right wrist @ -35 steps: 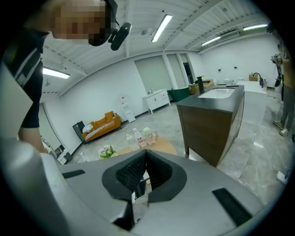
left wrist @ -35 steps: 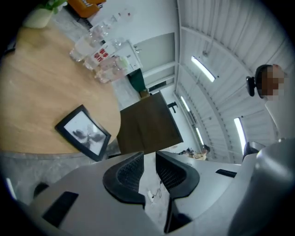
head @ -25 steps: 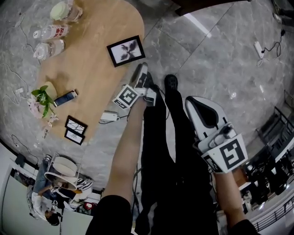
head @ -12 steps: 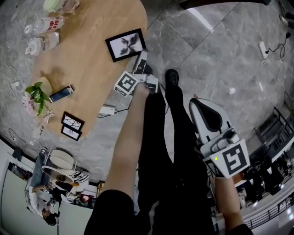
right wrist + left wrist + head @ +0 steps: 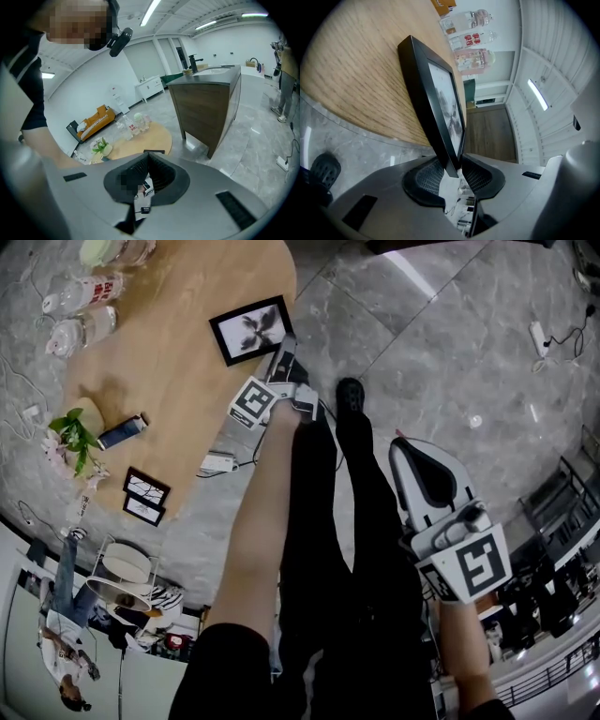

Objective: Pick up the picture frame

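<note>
Now the left gripper point(image 5: 286, 354) is reaching over the edge of the wooden table point(image 5: 178, 371) and is pinching the near corner of the picture frame point(image 5: 251, 330). A second ago it was hanging short of the frame, out over the floor; half a second ago its tips were just arriving at that corner. Seen along its own jaws, the two ribbed pads point(image 5: 427, 177) are sitting narrow, one on each face of the black corner. The frame is staying where it was, close to the table's rounded end, well apart from the bottles point(image 5: 80, 292) and the plant point(image 5: 70, 432) farther along. I cannot tell whether it is lifting off the wood yet.

The right gripper point(image 5: 403, 444) is hanging low beside the person's leg over the marble floor, much as before. Its jaws are closed tip to tip and are holding nothing.
</note>
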A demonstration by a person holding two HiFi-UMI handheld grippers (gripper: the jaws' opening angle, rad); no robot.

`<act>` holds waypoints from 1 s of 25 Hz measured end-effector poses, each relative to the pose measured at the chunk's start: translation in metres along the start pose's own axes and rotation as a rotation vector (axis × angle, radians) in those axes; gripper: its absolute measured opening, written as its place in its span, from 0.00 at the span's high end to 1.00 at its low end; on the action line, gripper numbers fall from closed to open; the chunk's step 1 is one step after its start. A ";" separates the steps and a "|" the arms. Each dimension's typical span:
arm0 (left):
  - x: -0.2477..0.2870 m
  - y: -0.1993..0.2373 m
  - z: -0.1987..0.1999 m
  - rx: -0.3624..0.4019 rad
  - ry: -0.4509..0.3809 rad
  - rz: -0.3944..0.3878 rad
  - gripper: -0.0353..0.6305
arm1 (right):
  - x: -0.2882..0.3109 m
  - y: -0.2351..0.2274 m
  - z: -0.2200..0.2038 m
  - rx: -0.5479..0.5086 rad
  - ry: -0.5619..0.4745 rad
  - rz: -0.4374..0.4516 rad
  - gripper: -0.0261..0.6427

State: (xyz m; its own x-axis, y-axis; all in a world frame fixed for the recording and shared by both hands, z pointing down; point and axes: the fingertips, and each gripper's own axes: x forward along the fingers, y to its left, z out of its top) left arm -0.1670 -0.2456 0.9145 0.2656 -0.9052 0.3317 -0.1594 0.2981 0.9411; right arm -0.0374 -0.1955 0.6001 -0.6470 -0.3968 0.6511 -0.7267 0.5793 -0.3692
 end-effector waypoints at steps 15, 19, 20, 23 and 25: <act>-0.013 -0.030 0.012 -0.072 -0.016 -0.042 0.83 | -0.018 0.014 0.027 -0.008 -0.070 0.008 0.94; -0.019 -0.045 0.014 -0.044 0.027 -0.070 0.84 | -0.023 0.017 0.031 -0.049 -0.058 0.002 0.94; -0.020 -0.051 0.015 -0.049 0.033 -0.087 0.84 | -0.025 0.019 0.034 -0.055 -0.064 0.002 0.94; -0.026 -0.082 0.016 -0.113 0.045 -0.166 0.84 | -0.034 0.024 0.044 -0.070 -0.082 -0.007 0.94; -0.034 -0.100 0.018 -0.132 0.058 -0.191 0.84 | -0.042 0.029 0.052 -0.085 -0.099 -0.014 0.94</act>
State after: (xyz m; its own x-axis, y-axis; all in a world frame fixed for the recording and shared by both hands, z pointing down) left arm -0.1777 -0.2499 0.8081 0.3335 -0.9313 0.1467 0.0232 0.1636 0.9862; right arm -0.0435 -0.1996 0.5277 -0.6595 -0.4714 0.5854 -0.7164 0.6300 -0.2998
